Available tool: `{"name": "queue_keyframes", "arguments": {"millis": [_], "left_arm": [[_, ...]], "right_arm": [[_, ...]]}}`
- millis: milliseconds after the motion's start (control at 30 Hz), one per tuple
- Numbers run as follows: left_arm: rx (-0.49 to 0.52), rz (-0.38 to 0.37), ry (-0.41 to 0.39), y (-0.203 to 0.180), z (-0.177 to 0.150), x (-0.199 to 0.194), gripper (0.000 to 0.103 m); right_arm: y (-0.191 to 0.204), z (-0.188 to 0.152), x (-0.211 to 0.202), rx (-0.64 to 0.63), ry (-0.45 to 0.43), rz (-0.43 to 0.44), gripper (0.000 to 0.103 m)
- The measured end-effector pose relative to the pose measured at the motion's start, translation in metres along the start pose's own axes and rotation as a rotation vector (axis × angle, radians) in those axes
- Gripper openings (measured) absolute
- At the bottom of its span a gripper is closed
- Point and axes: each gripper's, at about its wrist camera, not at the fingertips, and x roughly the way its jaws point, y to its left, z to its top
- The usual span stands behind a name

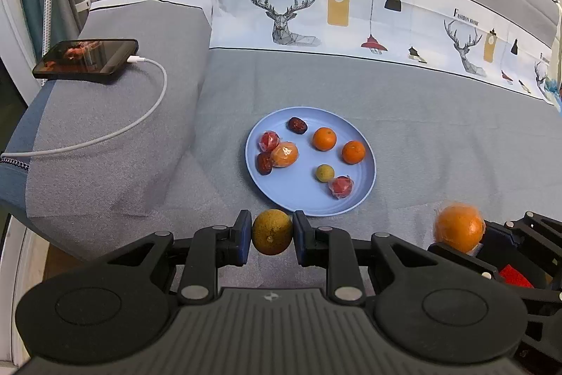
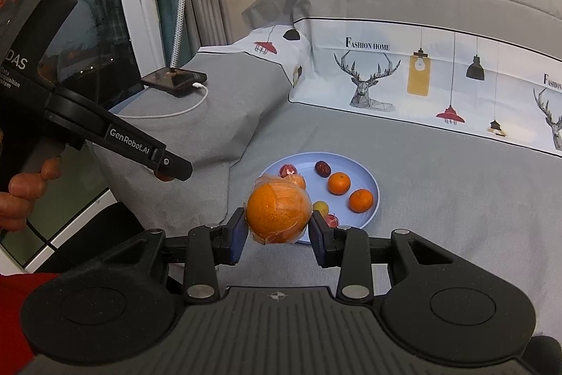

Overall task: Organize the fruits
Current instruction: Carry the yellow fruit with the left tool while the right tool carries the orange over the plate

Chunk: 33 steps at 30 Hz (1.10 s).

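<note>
A light blue plate [image 1: 358,195] lies on the grey bedspread and holds several fruits: two small oranges [image 1: 324,138], a wrapped orange [image 1: 284,154], dark dates, red wrapped fruits and a small yellow-green fruit [image 1: 324,172]. My left gripper [image 1: 272,236] is shut on a yellow-green citrus fruit [image 1: 272,231], just short of the plate's near rim. My right gripper [image 2: 278,227] is shut on a large plastic-wrapped orange [image 2: 279,212], held above the near left edge of the plate [image 2: 374,199]. In the left wrist view the same wrapped orange [image 1: 459,227] shows at the lower right.
A black phone [image 1: 86,60] with a white charging cable [image 1: 147,115] lies on a grey cushion to the left. A pillow with a deer print [image 1: 351,16] stands behind the plate. The left handheld gripper body [image 2: 105,129] and a hand [image 2: 24,188] fill the left of the right wrist view.
</note>
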Motion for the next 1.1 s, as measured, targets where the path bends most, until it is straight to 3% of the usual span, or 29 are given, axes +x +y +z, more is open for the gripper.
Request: {"name": "queue_keyframes", "arguments": {"millis": [567,1100], "left_arm": [[-0.023,-0.001,0.021,0.007,0.018,0.023,0.027],[-0.019,0.014,0.038,0.009,0.066,0.081,0.027]], "right_arm": [[-0.004,0.006,0.021,0.009,0.027,-0.014,0.039],[-0.022,0.028,0.083,0.038,0.074,-0.036,0.039]]}}
